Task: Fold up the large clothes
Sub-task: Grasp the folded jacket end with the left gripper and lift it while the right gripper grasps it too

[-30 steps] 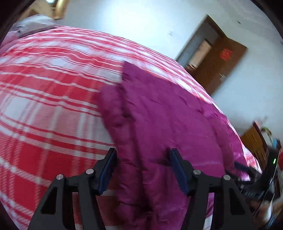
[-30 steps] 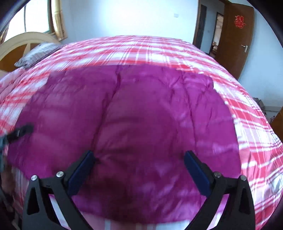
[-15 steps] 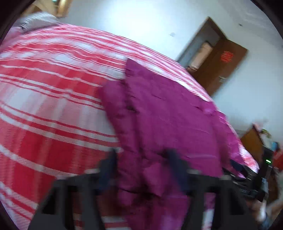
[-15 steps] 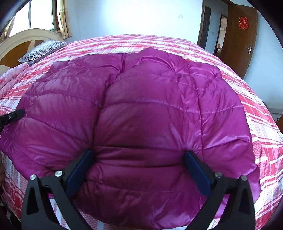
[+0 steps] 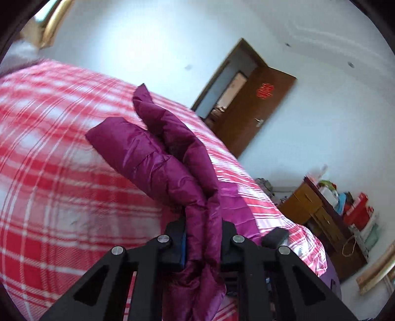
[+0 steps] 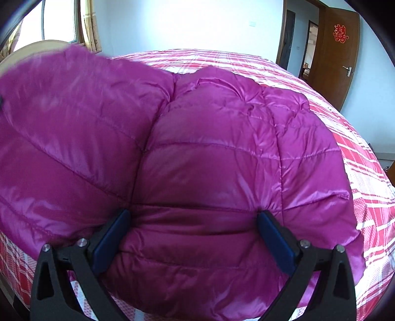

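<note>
A magenta quilted down jacket (image 6: 209, 160) lies on a red and white plaid bed (image 6: 365, 172). My left gripper (image 5: 203, 244) is shut on the jacket's edge (image 5: 158, 160) and holds it lifted above the bed, the fabric bunched and hanging in a fold. My right gripper (image 6: 195, 237) is open, its blue-padded fingers (image 6: 275, 239) spread wide around the jacket's near puffed edge, pressed against it. The jacket's left side (image 6: 61, 111) is raised and blurred in the right wrist view.
An open brown door (image 5: 256, 108) with a red ornament is in the far wall. A wooden dresser (image 5: 318, 217) with boxes and bags stands to the right of the bed. A window (image 6: 56, 22) and a headboard are at the far left.
My left gripper has shut on the jacket's edge and lifted it off the bed. The jacket has bunched up towards my right gripper, which stays open.
</note>
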A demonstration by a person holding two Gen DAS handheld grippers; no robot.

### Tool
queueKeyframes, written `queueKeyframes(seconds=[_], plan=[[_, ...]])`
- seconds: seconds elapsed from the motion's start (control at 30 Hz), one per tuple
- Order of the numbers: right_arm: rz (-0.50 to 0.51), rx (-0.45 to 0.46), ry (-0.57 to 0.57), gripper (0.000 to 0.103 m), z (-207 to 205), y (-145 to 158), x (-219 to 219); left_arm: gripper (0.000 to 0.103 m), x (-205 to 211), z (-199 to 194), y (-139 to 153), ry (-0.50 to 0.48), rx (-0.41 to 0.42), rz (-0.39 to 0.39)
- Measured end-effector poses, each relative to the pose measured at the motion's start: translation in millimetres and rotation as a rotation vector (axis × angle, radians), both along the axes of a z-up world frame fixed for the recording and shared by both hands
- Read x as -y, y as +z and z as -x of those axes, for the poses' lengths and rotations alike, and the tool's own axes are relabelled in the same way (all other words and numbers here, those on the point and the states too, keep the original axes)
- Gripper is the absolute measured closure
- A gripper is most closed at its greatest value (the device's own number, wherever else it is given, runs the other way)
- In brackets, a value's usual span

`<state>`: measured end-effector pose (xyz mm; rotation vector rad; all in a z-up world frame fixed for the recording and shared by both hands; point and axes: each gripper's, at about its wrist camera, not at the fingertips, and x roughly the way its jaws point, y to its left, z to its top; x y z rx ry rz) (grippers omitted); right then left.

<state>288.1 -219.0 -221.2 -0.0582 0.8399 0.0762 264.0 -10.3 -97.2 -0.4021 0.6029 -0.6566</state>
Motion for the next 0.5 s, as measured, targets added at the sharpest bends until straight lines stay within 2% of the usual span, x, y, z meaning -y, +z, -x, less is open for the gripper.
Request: queueKeyframes(seconds=[0.1, 0.2, 0.3, 0.4, 0.5], plan=[[-0.018, 0.002, 0.024, 0.000, -1, 3, 5, 0.086, 28, -1, 17, -0.035, 0.043, -0.040], [-0.086, 0.002, 0.041, 0.000, 10, 14, 23, 0.086, 56, -8, 27, -0.075, 0.058, -0.060], [-0.141, 0.049, 0.037, 0.000, 28, 29, 45, 0.086, 87, -13, 30, -0.107, 0.076, -0.099], [-0.170, 0.117, -0.025, 0.000, 44, 43, 80, 0.086, 122, -8, 29, -0.142, 0.101, -0.151], [-0.245, 0.168, -0.136, 0.000, 52, 51, 121, 0.086, 160, -5, 22, -0.169, 0.139, -0.226]])
